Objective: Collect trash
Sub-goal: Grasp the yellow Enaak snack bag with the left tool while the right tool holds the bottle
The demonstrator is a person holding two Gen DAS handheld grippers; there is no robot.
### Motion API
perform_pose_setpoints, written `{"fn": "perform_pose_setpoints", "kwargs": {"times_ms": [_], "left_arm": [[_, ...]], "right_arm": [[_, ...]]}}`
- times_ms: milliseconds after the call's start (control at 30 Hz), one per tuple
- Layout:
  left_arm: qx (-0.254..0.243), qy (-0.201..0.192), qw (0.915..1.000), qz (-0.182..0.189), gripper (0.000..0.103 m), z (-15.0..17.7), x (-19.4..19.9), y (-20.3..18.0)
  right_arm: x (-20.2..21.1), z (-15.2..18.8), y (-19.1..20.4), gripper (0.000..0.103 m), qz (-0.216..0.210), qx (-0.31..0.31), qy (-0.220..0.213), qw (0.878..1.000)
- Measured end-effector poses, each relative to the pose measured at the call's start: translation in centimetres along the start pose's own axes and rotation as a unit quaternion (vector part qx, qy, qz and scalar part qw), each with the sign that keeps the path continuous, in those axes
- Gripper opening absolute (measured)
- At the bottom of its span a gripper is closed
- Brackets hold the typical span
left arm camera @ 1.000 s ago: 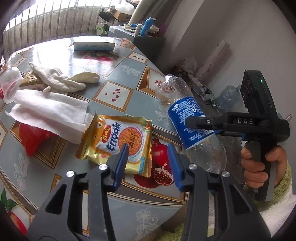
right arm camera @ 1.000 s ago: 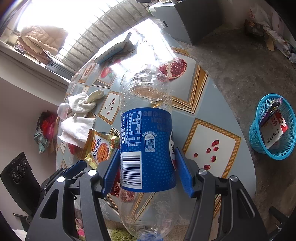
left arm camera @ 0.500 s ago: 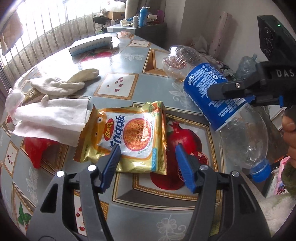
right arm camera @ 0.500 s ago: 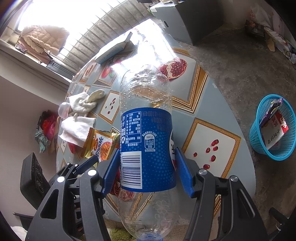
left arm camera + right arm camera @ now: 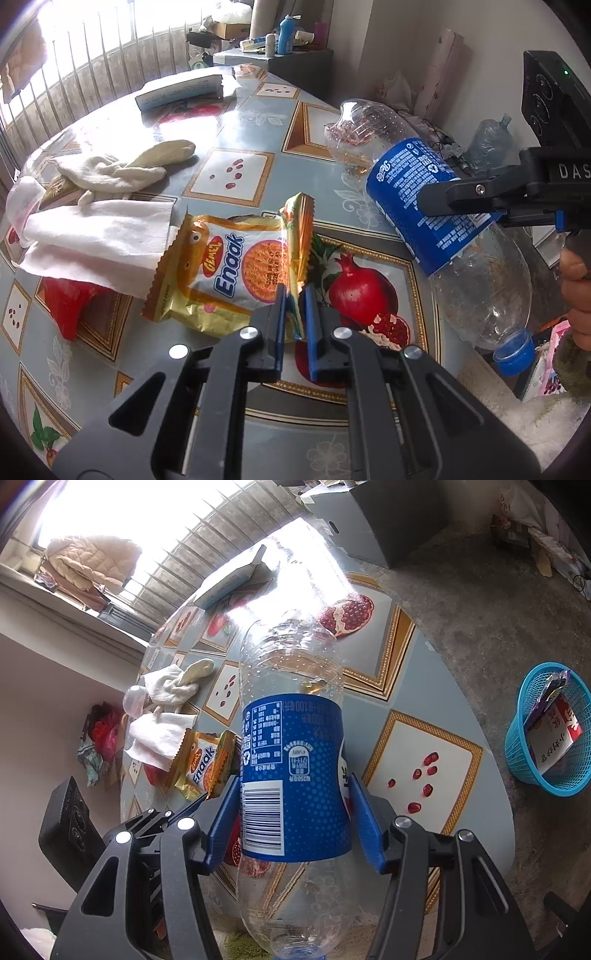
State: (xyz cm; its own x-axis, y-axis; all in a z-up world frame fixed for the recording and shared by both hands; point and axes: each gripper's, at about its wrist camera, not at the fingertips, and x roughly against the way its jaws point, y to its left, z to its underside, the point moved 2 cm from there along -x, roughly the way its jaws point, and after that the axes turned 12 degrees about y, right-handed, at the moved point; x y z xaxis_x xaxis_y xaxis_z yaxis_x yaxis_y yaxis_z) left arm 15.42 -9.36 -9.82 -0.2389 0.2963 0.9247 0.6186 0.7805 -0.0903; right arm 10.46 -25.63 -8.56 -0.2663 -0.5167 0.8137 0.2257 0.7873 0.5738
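Note:
My left gripper (image 5: pixel 294 308) is shut on the near right edge of a yellow Enaak snack wrapper (image 5: pixel 229 273), whose edge folds up between the jaws; the wrapper lies on the patterned table (image 5: pixel 236 173). The wrapper also shows in the right wrist view (image 5: pixel 205 762). My right gripper (image 5: pixel 295 812) is shut on an empty clear plastic bottle (image 5: pixel 295 768) with a blue label, held above the table's right edge, cap toward me. The bottle shows in the left wrist view (image 5: pixel 439 218) too. A blue trash basket (image 5: pixel 546 731) with some waste stands on the floor at the right.
A white tissue (image 5: pixel 96 232), a red wrapper (image 5: pixel 70 299), a cream cloth (image 5: pixel 129 170), a clear cup (image 5: pixel 22 199) and a flat box (image 5: pixel 181 88) lie on the table. A dark cabinet (image 5: pixel 388 520) stands behind the table.
My left gripper moved forward and closed on the snack wrapper's edge, folding it upward. My right gripper kept holding the bottle almost still.

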Motion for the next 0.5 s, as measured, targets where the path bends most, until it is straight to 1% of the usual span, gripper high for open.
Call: {"fn": "perform_pose_setpoints", "kwargs": {"times_ms": [200, 333, 500], "left_arm": [[0.001, -0.004, 0.9999, 0.015, 0.002, -0.6, 1.1, -0.4], [-0.017, -0.019, 0.9994, 0.025, 0.002, -1.5, 2.8, -1.4], [-0.039, -0.035, 0.9977, 0.043, 0.002, -3.5, 4.5, -3.1]], "right_arm": [[1.5, 0.1, -0.6, 0.056, -0.04, -0.01, -0.015, 0.999], [3.4, 0.3, -1.5, 0.056, -0.074, -0.02, -0.035, 0.996], [6.7, 0.8, -4.1, 0.056, -0.112, -0.05, -0.071, 0.99]]}}
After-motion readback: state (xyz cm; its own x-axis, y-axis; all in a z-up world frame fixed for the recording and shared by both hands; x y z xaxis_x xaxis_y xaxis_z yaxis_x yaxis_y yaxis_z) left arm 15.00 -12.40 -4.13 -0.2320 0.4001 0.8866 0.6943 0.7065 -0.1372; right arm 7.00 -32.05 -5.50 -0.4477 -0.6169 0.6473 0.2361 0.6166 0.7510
